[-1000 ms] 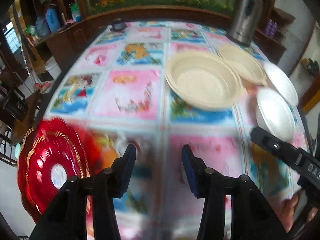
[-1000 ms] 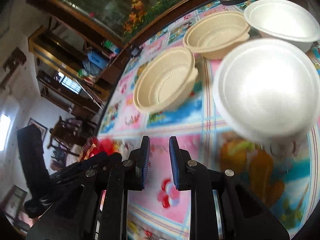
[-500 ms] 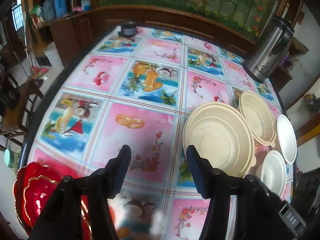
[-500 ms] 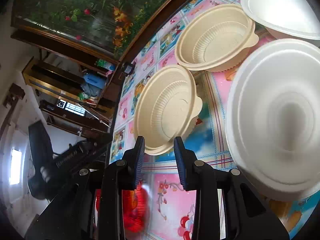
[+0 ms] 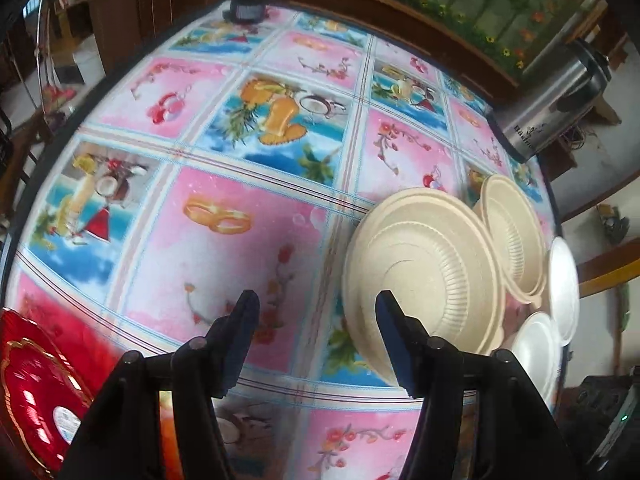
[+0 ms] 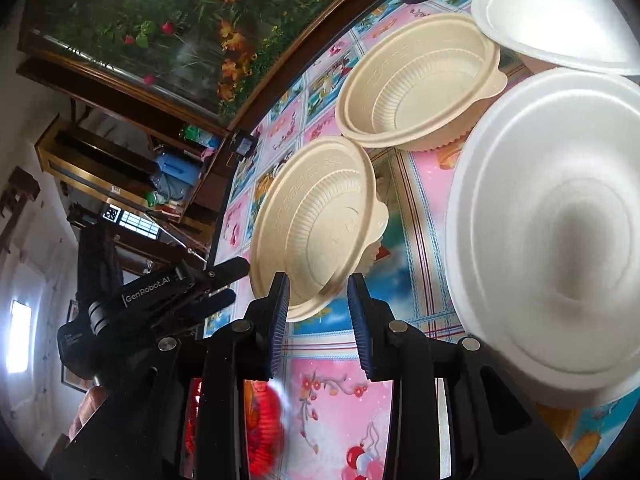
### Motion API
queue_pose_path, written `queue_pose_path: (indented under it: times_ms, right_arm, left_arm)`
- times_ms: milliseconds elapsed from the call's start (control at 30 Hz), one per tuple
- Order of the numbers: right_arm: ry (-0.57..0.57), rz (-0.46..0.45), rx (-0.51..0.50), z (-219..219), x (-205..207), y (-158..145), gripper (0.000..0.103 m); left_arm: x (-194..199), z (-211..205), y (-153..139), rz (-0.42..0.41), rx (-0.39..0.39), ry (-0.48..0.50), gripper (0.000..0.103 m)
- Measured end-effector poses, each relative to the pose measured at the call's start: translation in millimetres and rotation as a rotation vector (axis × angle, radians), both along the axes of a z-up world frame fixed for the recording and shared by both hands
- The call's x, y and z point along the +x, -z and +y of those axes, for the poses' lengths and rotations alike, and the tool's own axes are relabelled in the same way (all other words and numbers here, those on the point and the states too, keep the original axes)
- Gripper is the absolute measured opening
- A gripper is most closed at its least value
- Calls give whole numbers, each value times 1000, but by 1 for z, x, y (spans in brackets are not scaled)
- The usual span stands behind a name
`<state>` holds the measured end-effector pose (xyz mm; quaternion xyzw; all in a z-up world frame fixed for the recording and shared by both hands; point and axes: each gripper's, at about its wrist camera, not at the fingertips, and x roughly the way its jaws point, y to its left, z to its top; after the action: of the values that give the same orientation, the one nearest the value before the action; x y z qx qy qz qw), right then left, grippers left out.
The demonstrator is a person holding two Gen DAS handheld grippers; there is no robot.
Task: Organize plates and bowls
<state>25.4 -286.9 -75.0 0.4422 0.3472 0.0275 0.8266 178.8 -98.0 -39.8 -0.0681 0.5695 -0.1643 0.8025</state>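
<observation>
Both tongs, left tongs (image 5: 316, 316) and right tongs (image 6: 318, 304), are hanging spread and empty beside the near beige bowl (image 6: 316, 220), seemingly light, thin and flexible, best pinched at its rim

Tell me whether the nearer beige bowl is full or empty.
Empty. The nearer beige bowl shows its bare ribbed inside and flat bottom in the right wrist view, with nothing in it.

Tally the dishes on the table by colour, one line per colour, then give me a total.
Beige ribbed plastic bowls: 2 (near one, far one)
White foam bowls: 2 (near one, far one)
Red plate with gold trim: 1, partly cut off at the picture's edge
Total: 5
</observation>
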Motion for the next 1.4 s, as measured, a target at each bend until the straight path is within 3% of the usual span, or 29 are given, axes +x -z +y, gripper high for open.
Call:
queue_pose_path:
  times_ms: [133,400,500,567,800,933,1033,1100,1167,1333,1400]
  right_arm:
    - [6,2,8,-2,2,1,30]
    - [58,20,32,-3,8,1,30]
    - [74,44,22,-2,10,2,38]
    - [87,51,42,-6,10,5,49]
    - [123,58,66,-10,8,9,50]
    - [137,53,25,-7,9,5,50]
    - [155,40,-9,-6,8,2,50]
    - [150,43,-43,-6,11,2,44]
    - [136,60,-67,-5,15,2,31]
    - [124,64,-86,-5,18,4,14]
    - [117,60,-120,-3,19,2,14]
  left_arm:
    - [2,-6,0,19,-44,12,62]
    - [8,-23,8,37,-32,32,62]
    - [11,-26,12,48,-32,35,62]
    - [13,-26,14,48,-30,30,62]
    - [11,-27,15,25,-17,21,62]
    - [8,-30,10,-23,-3,26,60]
    - [8,-32,10,-35,12,31,49]
    - [9,-32,11,-33,14,29,37]
    - [9,-32,12,-37,25,31,29]
    - [9,-30,13,-45,35,15,16]
    - [8,-29,13,-56,51,11,10]
